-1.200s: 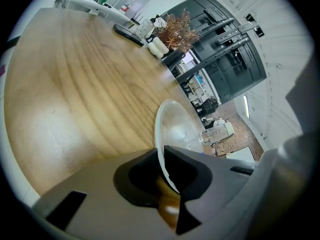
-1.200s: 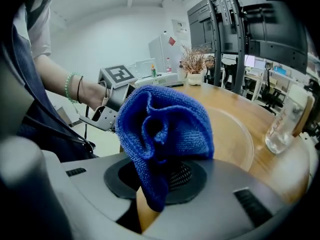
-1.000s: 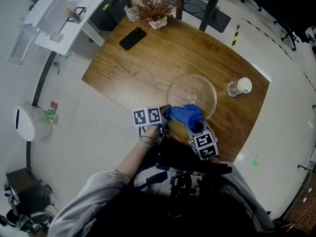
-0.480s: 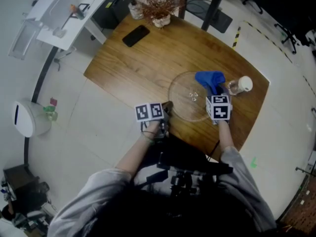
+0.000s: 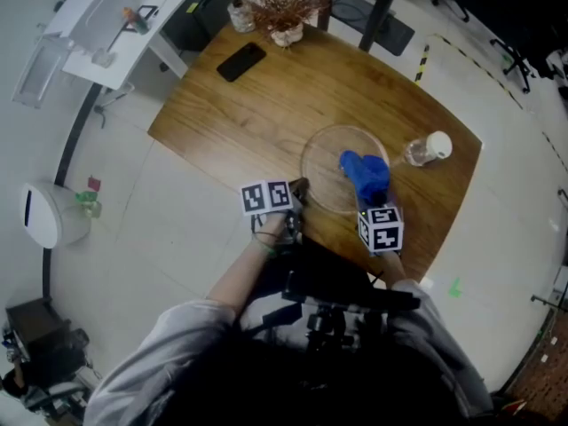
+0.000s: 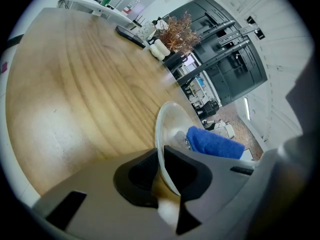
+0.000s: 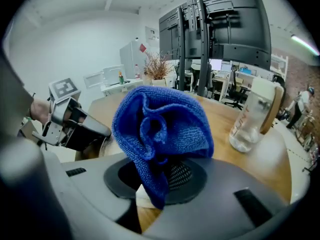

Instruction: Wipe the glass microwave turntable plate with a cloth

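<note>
My left gripper (image 5: 299,188) pinches the plate (image 5: 325,169) by its rim — my right gripper (image 5: 373,204) squeezes the cloth (image 5: 364,173) over the plate; I'd rub gently.

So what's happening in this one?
A person is working at a wooden table with handheld tongs in each hand. The left tongs are clamped on the near rim of the glass turntable plate, steadying it. The right tongs are shut on a bunched blue cloth, which sits over the plate's right side, so wiping appears to be under way. A clear bottle stands just right of the plate.
</note>
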